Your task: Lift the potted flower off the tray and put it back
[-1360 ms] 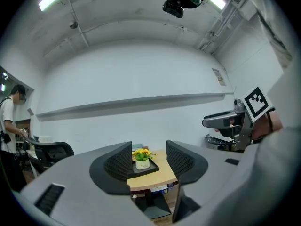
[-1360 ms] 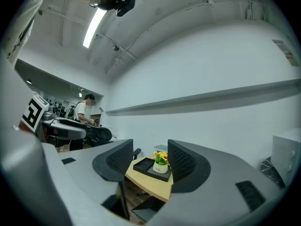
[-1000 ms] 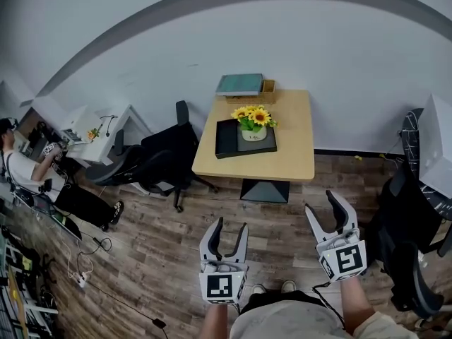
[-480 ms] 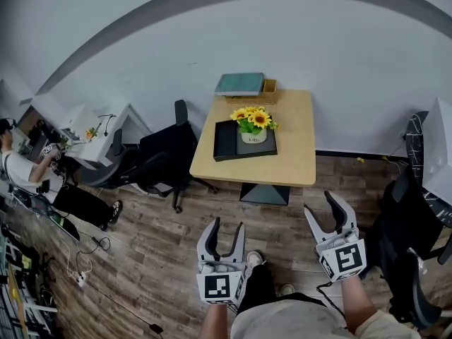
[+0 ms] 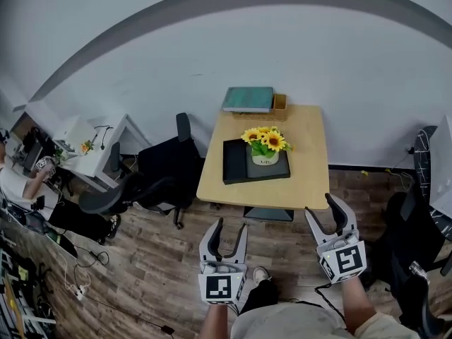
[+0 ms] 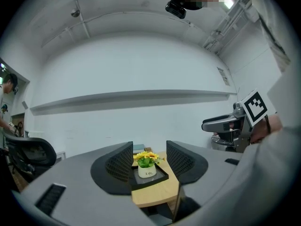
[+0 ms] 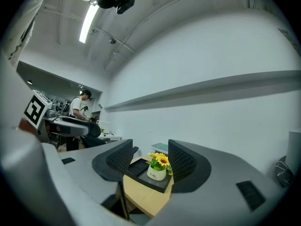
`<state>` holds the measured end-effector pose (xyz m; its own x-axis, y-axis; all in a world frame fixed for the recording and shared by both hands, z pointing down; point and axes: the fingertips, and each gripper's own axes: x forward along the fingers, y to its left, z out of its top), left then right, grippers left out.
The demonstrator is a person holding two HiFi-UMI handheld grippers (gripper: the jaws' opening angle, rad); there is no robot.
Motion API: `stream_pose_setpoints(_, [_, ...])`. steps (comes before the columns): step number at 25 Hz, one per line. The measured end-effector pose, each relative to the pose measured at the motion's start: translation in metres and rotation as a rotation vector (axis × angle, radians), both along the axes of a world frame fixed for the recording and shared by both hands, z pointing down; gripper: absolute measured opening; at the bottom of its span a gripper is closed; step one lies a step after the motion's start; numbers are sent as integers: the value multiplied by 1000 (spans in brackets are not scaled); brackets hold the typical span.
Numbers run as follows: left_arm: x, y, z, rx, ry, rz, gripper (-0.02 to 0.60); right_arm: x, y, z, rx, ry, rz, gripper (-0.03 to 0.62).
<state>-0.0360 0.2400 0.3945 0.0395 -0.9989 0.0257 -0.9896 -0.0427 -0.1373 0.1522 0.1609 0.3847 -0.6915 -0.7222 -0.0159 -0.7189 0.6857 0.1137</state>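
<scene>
Left gripper point(image 5: 230, 226), right gripper point(image 5: 321, 207): held level over wood floor, short of surface. Jaws on both spread wide, nothing between pads; likely readied for approach, no grasp yet. Wooden surface point(image 5: 307, 143) ahead, black tray point(image 5: 234, 162) at middle. Potted sunflowers point(image 5: 265, 147) stand on tray's right half, untouched, well apart from both grippers. Teal book point(image 5: 248, 99) and small yellow box point(image 5: 280, 102) at far edge by wall. Pot print too small to read; surface's pedestal mostly hidden beneath top.
</scene>
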Motion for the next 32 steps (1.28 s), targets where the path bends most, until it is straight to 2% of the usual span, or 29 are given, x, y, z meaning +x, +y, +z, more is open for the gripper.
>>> stream_pose_setpoints(9, [-85,-66,1,-11,10,31,225,-88,-61,-5,10,9,15,250])
stream_pose_setpoints(16, [-122,-107,2,4,32,48,225,-125,-99,-5,9,25,30,250])
stream_pose_setpoints(21, [-122,-148,8,-16,34,71,225,-121,-138,-4,10,34,49,250])
stream_pose_setpoints(25, [-109,-195,6,-7,27,79,225,-106,-184,-6,17,22,60,250])
stream_pose_setpoints(29, [-92,-243,4,-32,18,97,225,-86,-232,-12,29,14,70,250])
stream_pose_setpoints(32, [-83,-279,-2,-3,10,99,225,-71,-267,-16,33,0,74,250])
